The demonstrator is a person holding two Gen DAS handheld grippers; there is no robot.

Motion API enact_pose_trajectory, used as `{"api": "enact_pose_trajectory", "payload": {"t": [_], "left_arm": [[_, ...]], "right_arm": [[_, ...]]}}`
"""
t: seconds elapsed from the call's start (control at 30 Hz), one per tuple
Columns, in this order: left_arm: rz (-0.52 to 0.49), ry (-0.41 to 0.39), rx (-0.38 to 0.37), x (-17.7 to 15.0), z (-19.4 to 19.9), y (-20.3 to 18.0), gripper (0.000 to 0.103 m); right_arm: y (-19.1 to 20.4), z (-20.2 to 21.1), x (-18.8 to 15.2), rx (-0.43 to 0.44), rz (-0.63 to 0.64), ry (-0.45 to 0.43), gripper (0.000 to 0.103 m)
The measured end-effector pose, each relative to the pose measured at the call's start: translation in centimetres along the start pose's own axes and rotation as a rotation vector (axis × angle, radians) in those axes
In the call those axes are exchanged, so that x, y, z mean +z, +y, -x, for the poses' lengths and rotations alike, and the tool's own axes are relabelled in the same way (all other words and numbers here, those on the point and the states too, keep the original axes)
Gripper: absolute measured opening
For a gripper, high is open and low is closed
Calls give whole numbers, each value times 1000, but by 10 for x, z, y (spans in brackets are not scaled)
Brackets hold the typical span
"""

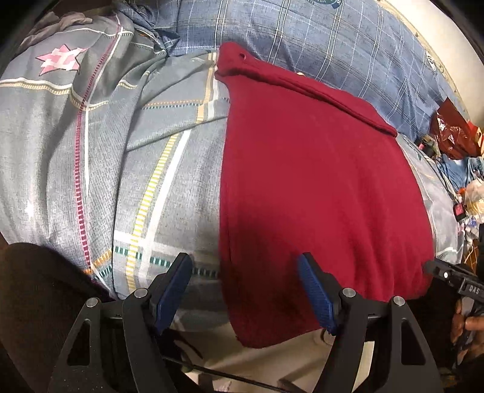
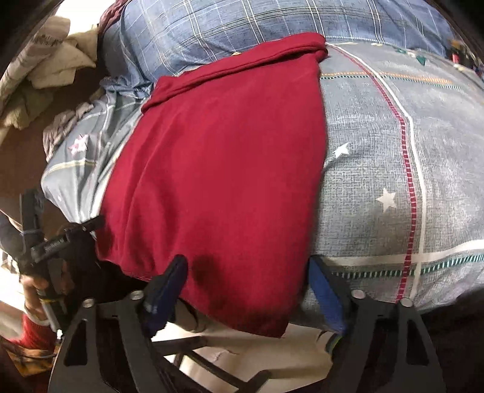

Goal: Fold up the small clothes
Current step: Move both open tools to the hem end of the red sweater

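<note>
A dark red garment [image 1: 317, 187] lies spread flat on a grey patterned bed cover [image 1: 145, 145], its near hem hanging over the bed edge. It also shows in the right wrist view [image 2: 224, 169]. My left gripper [image 1: 245, 266] is open at the garment's near left corner, with one blue pad [image 1: 174, 290] over the cover and the other over the red cloth. My right gripper [image 2: 246, 272] is open at the near right corner, its jaws on either side of the hem. Neither holds the cloth.
A blue checked pillow [image 1: 317, 33] lies behind the garment, also in the right wrist view [image 2: 242, 27]. Crumpled pale clothes [image 2: 45, 69] sit at the far left. Clutter and a red bag [image 1: 453, 136] lie at the right. A pale floor [image 2: 266, 353] shows below the bed edge.
</note>
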State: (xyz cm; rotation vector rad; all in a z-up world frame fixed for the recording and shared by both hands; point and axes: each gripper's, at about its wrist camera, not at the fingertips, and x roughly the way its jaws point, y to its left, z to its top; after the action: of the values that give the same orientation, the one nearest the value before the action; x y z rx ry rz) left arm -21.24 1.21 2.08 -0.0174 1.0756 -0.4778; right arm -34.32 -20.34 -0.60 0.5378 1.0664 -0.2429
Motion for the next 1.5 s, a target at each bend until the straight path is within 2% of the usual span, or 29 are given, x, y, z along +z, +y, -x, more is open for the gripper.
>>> {"api": "enact_pose_trajectory", "payload": {"t": [0.13, 0.23, 0.37, 0.57, 0.67, 0.8, 0.93, 1.03, 1.13, 1.3, 1.4, 1.43, 1.47, 1.5], "left_arm": [[21, 35, -25, -3, 1, 0, 72], [36, 56, -37, -4, 0, -1, 72], [27, 53, -15, -4, -2, -6, 72], [30, 52, -21, -4, -4, -8, 74], [13, 58, -20, -4, -6, -10, 76], [1, 94, -14, 2, -12, -16, 84], [4, 107, -15, 5, -15, -17, 84], [3, 108, -2, 6, -16, -18, 84], [-14, 102, 26, 4, -18, -25, 84], [-11, 90, 34, 0, -18, -28, 83], [-12, 83, 46, -1, -16, -25, 73], [-14, 75, 51, -1, -14, -23, 63], [-11, 69, 55, -1, -11, -22, 46], [-1, 64, 43, -1, -7, -20, 35]], "right_arm": [[-3, 2, -1, 25, -29, -6, 65], [-6, 1, -2, 41, -34, -6, 66], [-7, 0, -2, 58, -24, -12, 70], [-6, -1, -1, 77, -26, -39, 73], [-2, -2, -1, 55, -19, -46, 73], [15, -4, -3, -44, 42, -40, 69], [14, -3, -11, -26, -2, -53, 58], [10, -1, -11, -21, -39, -68, 53], [8, -1, -11, -10, -37, -58, 53], [13, -5, -9, -4, -14, -57, 58], [20, -7, -10, -22, 22, -62, 58], [21, -8, -9, -19, 31, -62, 53], [23, -8, -8, -8, 35, -60, 49], [22, -8, -7, 7, 32, -52, 33]]}}
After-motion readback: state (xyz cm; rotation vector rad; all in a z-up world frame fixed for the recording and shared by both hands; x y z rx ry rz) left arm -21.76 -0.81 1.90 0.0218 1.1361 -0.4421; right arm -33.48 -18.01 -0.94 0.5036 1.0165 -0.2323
